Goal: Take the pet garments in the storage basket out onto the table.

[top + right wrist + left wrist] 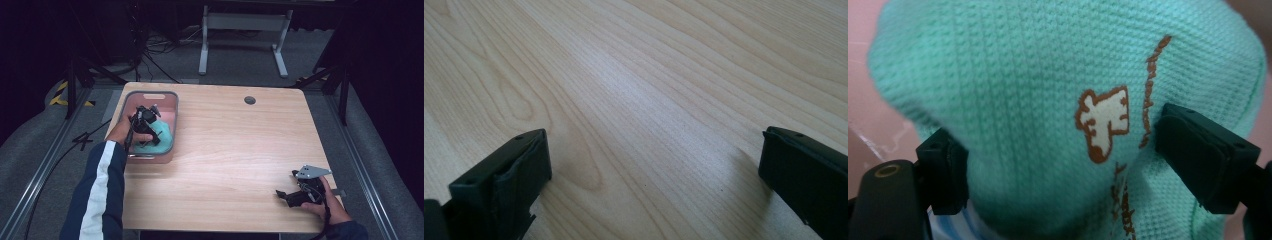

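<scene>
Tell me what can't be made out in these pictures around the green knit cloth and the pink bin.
- Green knit cloth: its whole shape; the left gripper view's edges cut it off, and in the high view the left claw covers part.
- Brown lettering on the cloth: blurred, unreadable.
- Pink bin: what lies under the cloth, hidden by it.
- Whether the left claw's pads press the cloth: unclear.

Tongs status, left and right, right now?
Left tongs: open, jaws astride the green knit cloth in the pink bin.
Right tongs: open, empty, over the table.
</scene>
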The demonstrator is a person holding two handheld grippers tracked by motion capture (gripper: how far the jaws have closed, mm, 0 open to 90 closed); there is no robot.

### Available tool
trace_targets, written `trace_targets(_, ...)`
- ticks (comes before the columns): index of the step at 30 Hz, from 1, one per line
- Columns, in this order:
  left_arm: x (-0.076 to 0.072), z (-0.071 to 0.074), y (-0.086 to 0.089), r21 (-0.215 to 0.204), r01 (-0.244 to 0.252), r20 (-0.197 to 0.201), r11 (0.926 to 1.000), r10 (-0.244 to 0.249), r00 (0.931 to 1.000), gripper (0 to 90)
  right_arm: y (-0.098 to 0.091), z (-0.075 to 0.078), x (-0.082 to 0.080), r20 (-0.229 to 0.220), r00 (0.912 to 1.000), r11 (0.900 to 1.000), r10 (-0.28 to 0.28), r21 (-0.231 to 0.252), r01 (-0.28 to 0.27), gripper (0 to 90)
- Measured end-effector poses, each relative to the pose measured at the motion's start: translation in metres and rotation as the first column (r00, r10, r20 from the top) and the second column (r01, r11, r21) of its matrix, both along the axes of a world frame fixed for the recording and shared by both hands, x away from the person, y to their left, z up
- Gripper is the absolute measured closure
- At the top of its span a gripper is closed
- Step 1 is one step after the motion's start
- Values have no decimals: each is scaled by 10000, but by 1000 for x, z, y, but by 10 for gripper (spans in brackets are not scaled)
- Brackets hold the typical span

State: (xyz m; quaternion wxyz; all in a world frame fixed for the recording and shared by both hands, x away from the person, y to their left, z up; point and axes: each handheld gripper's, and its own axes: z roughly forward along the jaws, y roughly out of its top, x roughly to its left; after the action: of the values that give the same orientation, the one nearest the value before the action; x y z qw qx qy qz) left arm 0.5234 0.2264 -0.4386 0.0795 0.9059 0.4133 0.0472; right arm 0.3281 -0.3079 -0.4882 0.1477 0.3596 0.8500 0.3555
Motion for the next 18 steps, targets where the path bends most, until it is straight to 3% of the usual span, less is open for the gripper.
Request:
trace_targets(5,1,-2,0,-199,-162,-272,9997,157,9995,148,0,0,0,-3,10000,10000,-2,2,2,6)
trace_targets(11,1,-1,-1,-122,111,-279,9999,-114,9995,185,0,0,0,1,10000,10000,-1,0,1,6)
trace_targets(16,-2,5,-4,-139,318,-288,9994,-322,9991,463,0,0,0,2,10000,10000,-1,-1,1,6)
trace_targets(18,-3,6,-6,-81,260,-308,9996,-262,9992,532,0,0,0,-1,10000,10000,-1,0,1,6)
